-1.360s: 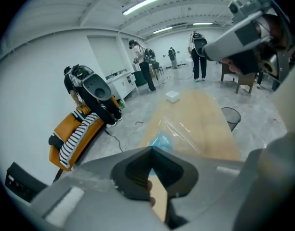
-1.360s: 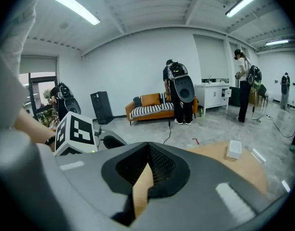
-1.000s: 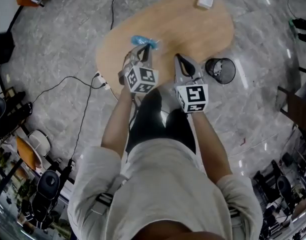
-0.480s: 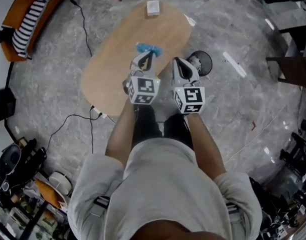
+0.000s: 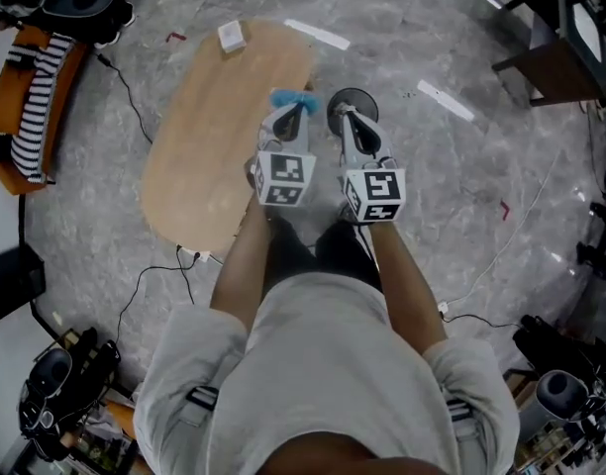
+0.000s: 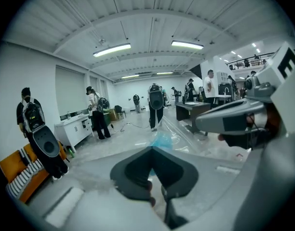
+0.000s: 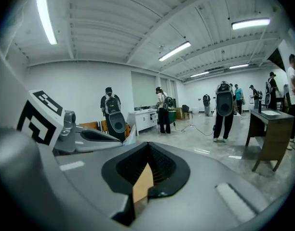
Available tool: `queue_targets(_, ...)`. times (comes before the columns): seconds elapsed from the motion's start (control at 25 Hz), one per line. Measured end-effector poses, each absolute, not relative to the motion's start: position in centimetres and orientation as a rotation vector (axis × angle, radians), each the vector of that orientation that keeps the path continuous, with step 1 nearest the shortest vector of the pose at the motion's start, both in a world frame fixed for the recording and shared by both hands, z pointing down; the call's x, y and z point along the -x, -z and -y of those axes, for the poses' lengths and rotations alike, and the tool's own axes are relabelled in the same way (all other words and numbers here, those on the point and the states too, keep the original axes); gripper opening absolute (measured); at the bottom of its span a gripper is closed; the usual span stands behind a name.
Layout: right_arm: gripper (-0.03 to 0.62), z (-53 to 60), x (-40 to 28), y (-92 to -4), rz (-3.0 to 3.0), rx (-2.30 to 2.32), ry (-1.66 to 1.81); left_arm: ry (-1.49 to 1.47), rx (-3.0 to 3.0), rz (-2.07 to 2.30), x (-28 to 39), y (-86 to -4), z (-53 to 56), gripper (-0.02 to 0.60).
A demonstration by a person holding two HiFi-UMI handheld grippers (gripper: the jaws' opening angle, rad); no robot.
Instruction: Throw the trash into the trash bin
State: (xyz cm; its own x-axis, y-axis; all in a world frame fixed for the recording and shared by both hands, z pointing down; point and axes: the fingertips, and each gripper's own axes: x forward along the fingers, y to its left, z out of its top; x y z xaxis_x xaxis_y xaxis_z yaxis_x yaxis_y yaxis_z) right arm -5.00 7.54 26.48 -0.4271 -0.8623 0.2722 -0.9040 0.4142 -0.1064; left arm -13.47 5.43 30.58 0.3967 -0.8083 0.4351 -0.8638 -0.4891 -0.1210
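The oval, light-wood worktop (image 5: 209, 146) lies to the left of both grippers, with a small white box (image 5: 231, 36) at its far end. The box is well apart from anything in hand.

The left gripper (image 5: 291, 117) is held out over the worktop's right edge. Its fingers (image 6: 133, 170) are clamped on the trash, a crumpled piece of clear plastic film with a blue tuft (image 5: 293, 99). The pinch is at the film's near end, so the rest hangs free ahead of the tips and looks ready to drop once the fingers part.

The film is limp and has no firm shape. Its length runs roughly along the gripper's own line, pointing away from the person. In the head view the blue tuft spreads crosswise at the far end, like a bow.

Just to the right, on the grey stone floor beside the worktop, stands the round black mesh trash bin (image 5: 365, 102). Its mouth faces up. The trash is near the bin but still left of its rim, so I judge it must travel a little rightward before release.

The right gripper (image 5: 346, 119) reaches over the bin with its fingers (image 7: 162, 170) together. They hold nothing, so it appears only to accompany the other hand.
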Motion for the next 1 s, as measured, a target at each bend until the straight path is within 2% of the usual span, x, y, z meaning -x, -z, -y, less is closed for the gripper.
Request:
queue_targets(0.48,0.008,-9.3,-12.2,-29.0,2.365,-1.726,-0.381,-0.666,-2.632,1.318,-4.4,-32.2,-6.2,0.018)
queue_targets(0.76,0.008,-7.9,-13.8,-32.9,2.359,-1.653,-0.417,-0.646,-2.583,1.249,-6.5,-35.6,-5.2,0.018)
queue_targets(1.0,0.008,-4.8,-12.4,-41.4,2.313,-1.627,-0.472,-0.717,-2.553,1.151,-5.8,-43.4,-2.7,0.018)
